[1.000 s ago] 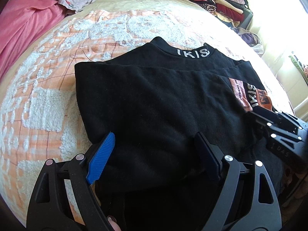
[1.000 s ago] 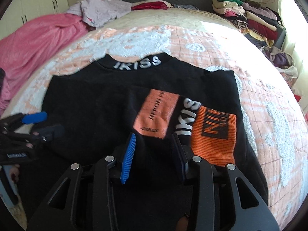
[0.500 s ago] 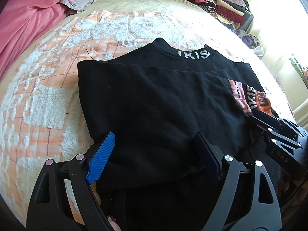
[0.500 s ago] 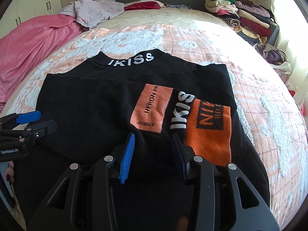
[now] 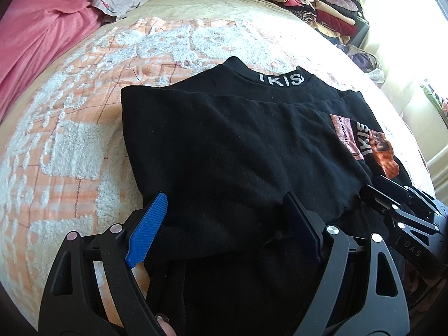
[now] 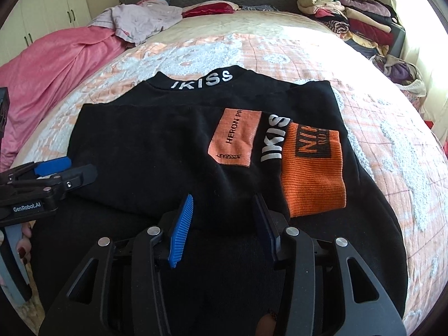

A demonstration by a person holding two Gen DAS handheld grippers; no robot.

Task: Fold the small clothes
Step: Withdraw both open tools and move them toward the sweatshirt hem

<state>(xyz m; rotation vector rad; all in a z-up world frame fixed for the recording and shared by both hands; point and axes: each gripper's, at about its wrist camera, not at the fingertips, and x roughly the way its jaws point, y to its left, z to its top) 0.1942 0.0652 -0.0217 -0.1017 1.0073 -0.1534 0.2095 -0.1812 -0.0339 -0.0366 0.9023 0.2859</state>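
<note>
A black sweatshirt (image 5: 238, 140) (image 6: 154, 145) lies folded on the bedspread, its collar lettered IKISS (image 6: 201, 79) at the far side. A sleeve with an orange cuff (image 6: 313, 173) is laid across it beside an orange patch (image 6: 235, 140). My left gripper (image 5: 224, 198) (image 6: 70, 168) hovers wide open over the near left folded edge, its pads clear of the cloth. My right gripper (image 6: 223, 198) (image 5: 375, 187) is over the near edge below the patch. Its jaws are opening, and the black cloth lies under them without being pinched.
The orange-and-white fleecy bedspread (image 5: 70, 140) shows bare to the left and beyond the collar. A pink blanket (image 6: 50, 64) and a crumpled pale garment (image 6: 140, 19) lie at the far left. A stack of folded clothes (image 6: 358, 19) sits at the far right.
The right gripper's jaws have spread a little and it has drawn back toward the near edge. The left gripper and the sweatshirt have stayed put.
</note>
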